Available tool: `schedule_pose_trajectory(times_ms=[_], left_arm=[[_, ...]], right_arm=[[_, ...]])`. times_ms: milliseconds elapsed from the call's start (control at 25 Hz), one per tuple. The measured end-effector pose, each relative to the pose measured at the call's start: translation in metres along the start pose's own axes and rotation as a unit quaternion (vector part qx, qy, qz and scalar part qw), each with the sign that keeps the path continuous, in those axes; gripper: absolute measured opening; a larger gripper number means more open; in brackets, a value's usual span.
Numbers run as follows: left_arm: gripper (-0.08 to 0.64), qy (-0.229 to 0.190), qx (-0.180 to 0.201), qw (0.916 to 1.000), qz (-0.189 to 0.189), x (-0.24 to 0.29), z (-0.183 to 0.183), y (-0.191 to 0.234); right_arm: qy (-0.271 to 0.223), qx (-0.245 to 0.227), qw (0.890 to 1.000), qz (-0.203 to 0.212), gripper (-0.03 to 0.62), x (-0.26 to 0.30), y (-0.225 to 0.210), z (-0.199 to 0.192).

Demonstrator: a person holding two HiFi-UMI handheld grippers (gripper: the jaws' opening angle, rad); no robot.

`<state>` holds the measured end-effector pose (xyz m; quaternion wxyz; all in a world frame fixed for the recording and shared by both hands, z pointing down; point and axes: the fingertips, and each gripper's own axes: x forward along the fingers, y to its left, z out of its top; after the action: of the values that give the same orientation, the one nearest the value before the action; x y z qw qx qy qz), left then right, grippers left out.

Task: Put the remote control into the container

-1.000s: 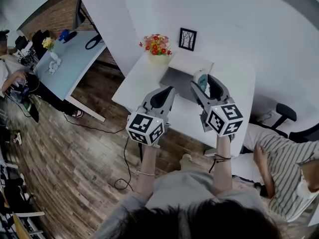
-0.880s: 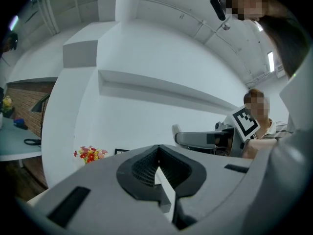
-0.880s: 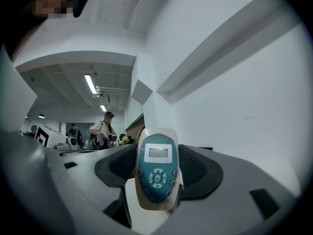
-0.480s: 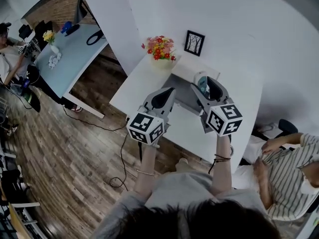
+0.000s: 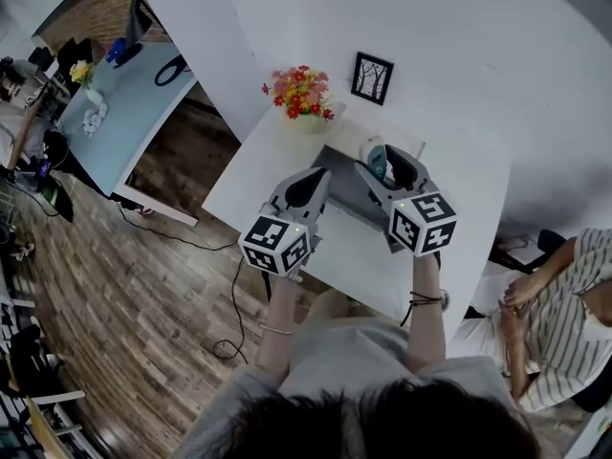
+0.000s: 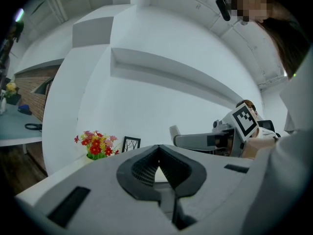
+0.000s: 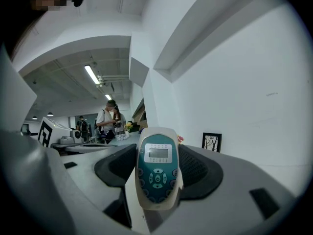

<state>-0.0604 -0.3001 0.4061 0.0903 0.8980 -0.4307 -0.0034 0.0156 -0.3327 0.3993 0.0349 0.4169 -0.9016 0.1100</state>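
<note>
The right gripper (image 7: 157, 153) pinches the upright remote control (image 7: 156, 180) between its fingers (image 7: 201, 173); the left gripper (image 6: 158, 153) has fingers pressed together.

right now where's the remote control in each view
Head view: the remote control is upper middle, clamped in the right tool above the white table.
Left gripper view: not in it.
Right gripper view: dead centre, upright between the jaws.
Shared landmark: the framed picture.
</note>
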Motion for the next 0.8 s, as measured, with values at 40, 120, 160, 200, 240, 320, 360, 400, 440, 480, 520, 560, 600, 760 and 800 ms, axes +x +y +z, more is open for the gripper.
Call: schedule_pose_trajectory(times_ms=[40, 120, 160, 200, 240, 320, 360, 400, 440, 480, 520, 560, 600, 760, 800], left_arm=[[0.003, 0.005, -0.003, 1.0000, -0.002, 0.004, -0.004, 0.005], [0.003, 0.015, -0.010, 0.9998, -0.006, 0.013, -0.012, 0.014], [0.003, 0.021, -0.014, 0.9996, -0.010, 0.018, -0.015, 0.019], [0.003, 0.029, -0.018, 0.9993, -0.014, 0.022, -0.019, 0.023], [0.003, 0.037, -0.022, 0.9989, -0.019, 0.025, -0.024, 0.026], [0.003, 0.053, -0.034, 0.9976, -0.028, 0.032, -0.035, 0.030], [0.003, 0.059, -0.040, 0.9970, -0.031, 0.035, -0.040, 0.033], [0.003, 0.064, -0.047, 0.9963, -0.033, 0.037, -0.045, 0.035], [0.003, 0.069, -0.054, 0.9956, -0.033, 0.039, -0.051, 0.038], [0.003, 0.075, -0.060, 0.9948, -0.033, 0.041, -0.057, 0.041], [0.003, 0.080, -0.065, 0.9941, -0.034, 0.042, -0.062, 0.043], [0.003, 0.084, -0.069, 0.9934, -0.035, 0.043, -0.066, 0.044], [0.003, 0.088, -0.073, 0.9928, -0.037, 0.045, -0.071, 0.045], [0.003, 0.098, -0.084, 0.9908, -0.041, 0.049, -0.084, 0.050], [0.003, 0.100, -0.087, 0.9904, -0.041, 0.050, -0.086, 0.052]], right_arm=[[0.009, 0.001, 1.000, -0.001, 0.268, 0.005, -0.004, -0.006], [0.030, 0.005, 1.000, -0.004, 0.269, 0.015, -0.012, -0.018], [0.041, 0.006, 0.999, -0.006, 0.268, 0.020, -0.015, -0.023], [0.052, 0.006, 0.999, -0.007, 0.268, 0.025, -0.018, -0.028], [0.064, 0.005, 0.998, -0.009, 0.268, 0.030, -0.020, -0.034], [0.086, 0.007, 0.996, -0.011, 0.268, 0.038, -0.024, -0.045], [0.097, 0.008, 0.995, -0.012, 0.269, 0.042, -0.026, -0.051], [0.107, 0.009, 0.994, -0.011, 0.270, 0.045, -0.027, -0.057], [0.118, 0.010, 0.993, -0.010, 0.268, 0.048, -0.028, -0.063], [0.129, 0.010, 0.992, -0.008, 0.270, 0.051, -0.028, -0.069], [0.139, 0.009, 0.990, -0.006, 0.268, 0.053, -0.028, -0.075], [0.148, 0.009, 0.989, -0.005, 0.270, 0.055, -0.028, -0.080], [0.156, 0.008, 0.988, -0.003, 0.268, 0.058, -0.028, -0.085], [0.188, -0.002, 0.982, 0.006, 0.270, 0.070, -0.026, -0.104], [0.195, -0.003, 0.981, 0.008, 0.268, 0.073, -0.026, -0.109]])
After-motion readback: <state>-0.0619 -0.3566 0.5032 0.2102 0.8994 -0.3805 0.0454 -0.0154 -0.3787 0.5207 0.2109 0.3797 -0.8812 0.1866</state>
